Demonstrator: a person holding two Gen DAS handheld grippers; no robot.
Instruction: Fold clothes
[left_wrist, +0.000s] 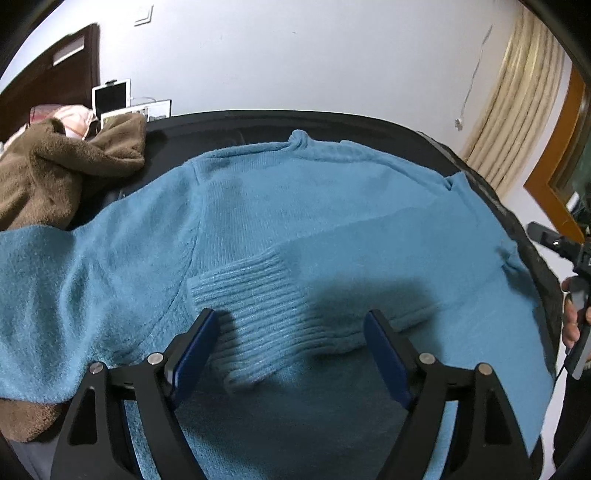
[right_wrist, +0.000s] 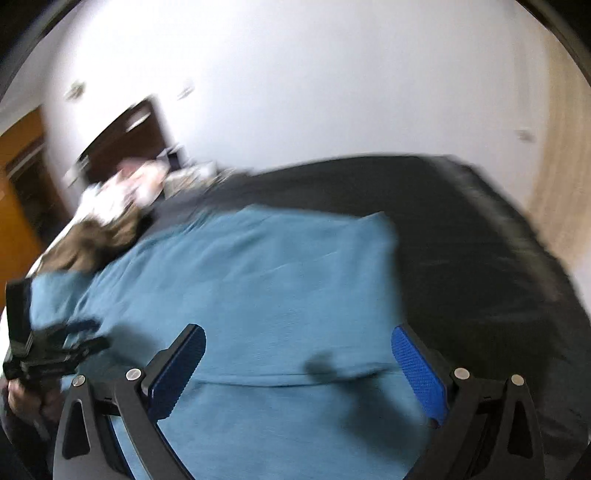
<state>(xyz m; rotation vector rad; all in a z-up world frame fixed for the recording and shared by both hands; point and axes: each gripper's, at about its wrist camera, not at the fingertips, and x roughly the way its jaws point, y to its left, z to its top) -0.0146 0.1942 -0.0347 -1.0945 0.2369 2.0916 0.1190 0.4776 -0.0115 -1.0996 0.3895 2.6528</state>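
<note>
A blue knit sweater (left_wrist: 295, 221) lies spread on a dark table (left_wrist: 221, 125), collar at the far edge. One sleeve is folded across the body, and its ribbed cuff (left_wrist: 266, 314) rests between the fingers of my left gripper (left_wrist: 291, 328), which hangs open just above it. The other sleeve (left_wrist: 55, 280) stretches off to the left. In the blurred right wrist view, my right gripper (right_wrist: 295, 347) is open over the sweater (right_wrist: 258, 277) near its right edge, holding nothing. The left gripper (right_wrist: 55, 350) and a hand show at that view's left edge.
A brown fleece garment (left_wrist: 62, 166) is heaped at the table's far left. A tablet (left_wrist: 110, 98) and pink bedding (left_wrist: 74, 118) sit behind it. Curtains (left_wrist: 517, 103) hang at the right. The right gripper (left_wrist: 576, 288) with a hand shows at the right edge. Bare dark tabletop (right_wrist: 480, 258) lies right of the sweater.
</note>
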